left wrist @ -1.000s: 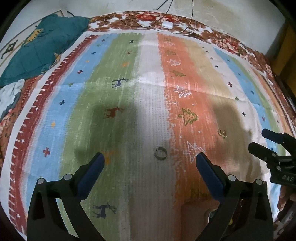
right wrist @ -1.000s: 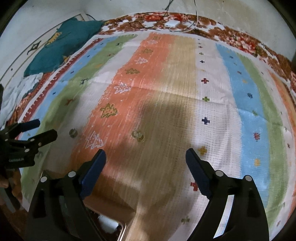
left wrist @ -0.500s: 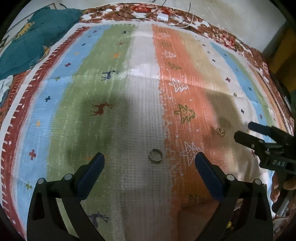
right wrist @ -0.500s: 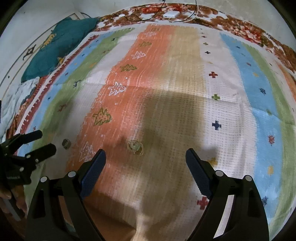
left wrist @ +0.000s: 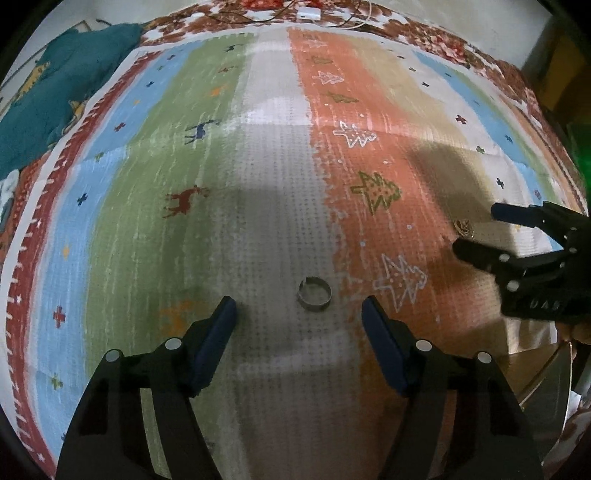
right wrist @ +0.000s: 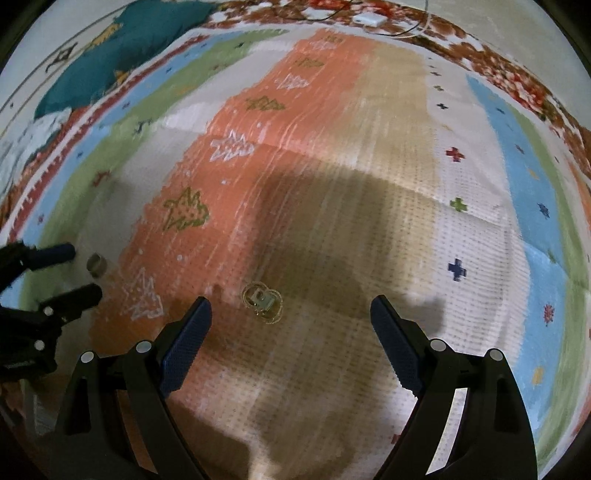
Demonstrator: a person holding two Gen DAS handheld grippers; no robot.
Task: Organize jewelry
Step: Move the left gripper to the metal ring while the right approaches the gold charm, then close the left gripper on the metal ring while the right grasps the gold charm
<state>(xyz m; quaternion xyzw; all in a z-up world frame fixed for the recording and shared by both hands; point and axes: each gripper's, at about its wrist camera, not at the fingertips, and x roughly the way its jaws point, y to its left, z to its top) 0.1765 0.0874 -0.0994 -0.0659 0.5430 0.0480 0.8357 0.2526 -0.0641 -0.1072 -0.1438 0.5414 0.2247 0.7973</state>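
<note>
Underneath both tools lies a woven striped rug with a coarse, dotted weave; its bands run green, off-white, orange, tan and light blue, and carry small stitched reindeer, tree and cross motifs. A red toothed border edges the rug on the left, and a floral brown-and-red cloth lies beyond its far end. A crumpled teal blanket sits at the far left corner. A small white box with thin cables rests on the floral cloth.

The silver ring is a plain, smooth metal band with a narrow split in its far edge. It lies flat on the off-white stripe, close to the orange stripe's edge. The left gripper hangs just above it, black-framed with ribbed dark blue pads. Its jaws have just been closing, yet they stand apart; the ring lies just ahead of the gap between the tips, touched by neither pad.

The gold pendant is a thin, looping wire outline around a small squarish centre piece. It lies flat where the orange stripe meets the tan one. The right gripper has its jaws wide apart; the pendant lies just ahead of the gap, nearer the left pad, untouched.
</note>
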